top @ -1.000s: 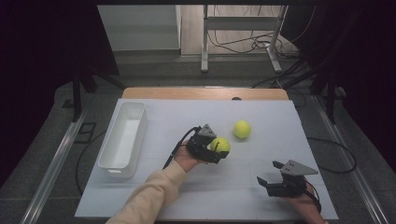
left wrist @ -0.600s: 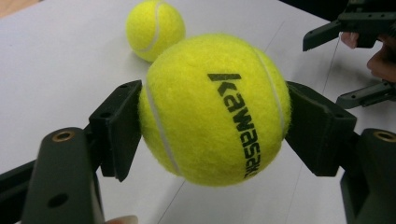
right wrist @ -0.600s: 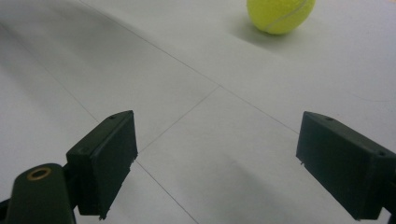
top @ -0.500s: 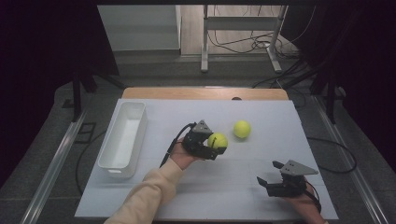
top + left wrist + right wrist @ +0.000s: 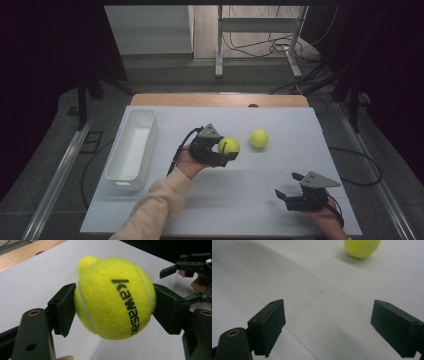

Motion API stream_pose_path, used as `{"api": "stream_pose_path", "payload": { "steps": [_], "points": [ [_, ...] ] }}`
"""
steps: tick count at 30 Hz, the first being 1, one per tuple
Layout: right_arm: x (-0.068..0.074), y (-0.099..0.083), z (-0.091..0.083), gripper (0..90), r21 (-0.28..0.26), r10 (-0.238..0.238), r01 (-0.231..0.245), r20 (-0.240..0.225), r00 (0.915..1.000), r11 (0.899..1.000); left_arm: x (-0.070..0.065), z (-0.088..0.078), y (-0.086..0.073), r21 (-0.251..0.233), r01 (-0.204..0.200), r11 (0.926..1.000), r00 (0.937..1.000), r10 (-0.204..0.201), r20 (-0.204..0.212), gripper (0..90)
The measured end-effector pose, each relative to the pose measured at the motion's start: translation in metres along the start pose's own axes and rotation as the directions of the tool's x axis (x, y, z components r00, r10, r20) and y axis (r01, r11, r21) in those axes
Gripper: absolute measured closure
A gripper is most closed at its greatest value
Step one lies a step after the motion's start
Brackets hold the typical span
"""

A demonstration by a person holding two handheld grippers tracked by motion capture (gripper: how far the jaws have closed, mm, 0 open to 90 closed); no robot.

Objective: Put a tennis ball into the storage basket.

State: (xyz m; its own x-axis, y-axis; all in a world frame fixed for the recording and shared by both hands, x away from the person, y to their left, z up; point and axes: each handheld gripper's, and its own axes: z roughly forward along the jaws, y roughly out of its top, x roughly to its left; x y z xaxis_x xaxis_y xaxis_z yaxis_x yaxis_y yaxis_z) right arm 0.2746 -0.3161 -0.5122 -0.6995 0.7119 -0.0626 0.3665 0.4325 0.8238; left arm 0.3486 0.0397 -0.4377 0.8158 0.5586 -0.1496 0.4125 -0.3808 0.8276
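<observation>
Left tool (image 5: 226, 150): clamped on tennis ball (image 5: 228, 145), raised above worktop (image 5: 240, 200). Right tool (image 5: 291, 186): jaws apart, empty. Second tennis ball (image 5: 259, 138): resting on worktop.

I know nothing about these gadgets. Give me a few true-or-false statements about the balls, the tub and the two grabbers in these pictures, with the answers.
1. The left gripper is clamped on a tennis ball. True.
2. The held ball rests on the table. False: it is lifted clear of the surface.
3. The right gripper holds the second ball. False: its jaws stand open and empty, the ball lying farther off on the table.
4. The white bin has a ball in it. False: it holds none.
5. The held ball carries black lettering. True.
</observation>
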Motion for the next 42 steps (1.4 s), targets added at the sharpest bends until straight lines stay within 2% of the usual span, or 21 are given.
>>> {"api": "stream_pose_path", "payload": {
  "steps": [20,42],
  "points": [
    [0.000,0.000,0.000,12.9,0.001,-0.002,0.002,0.002,1.0000,1.000,0.015,-0.023,0.001,-0.038,0.031,0.9988,0.9986,-0.033,-0.041,25.9],
    [0.000,0.000,0.000,12.9,0.001,-0.004,0.004,0.002,1.0000,1.000,0.027,-0.035,0.000,-0.052,0.051,0.9973,0.9960,-0.055,-0.071,25.9]
  ]
}}
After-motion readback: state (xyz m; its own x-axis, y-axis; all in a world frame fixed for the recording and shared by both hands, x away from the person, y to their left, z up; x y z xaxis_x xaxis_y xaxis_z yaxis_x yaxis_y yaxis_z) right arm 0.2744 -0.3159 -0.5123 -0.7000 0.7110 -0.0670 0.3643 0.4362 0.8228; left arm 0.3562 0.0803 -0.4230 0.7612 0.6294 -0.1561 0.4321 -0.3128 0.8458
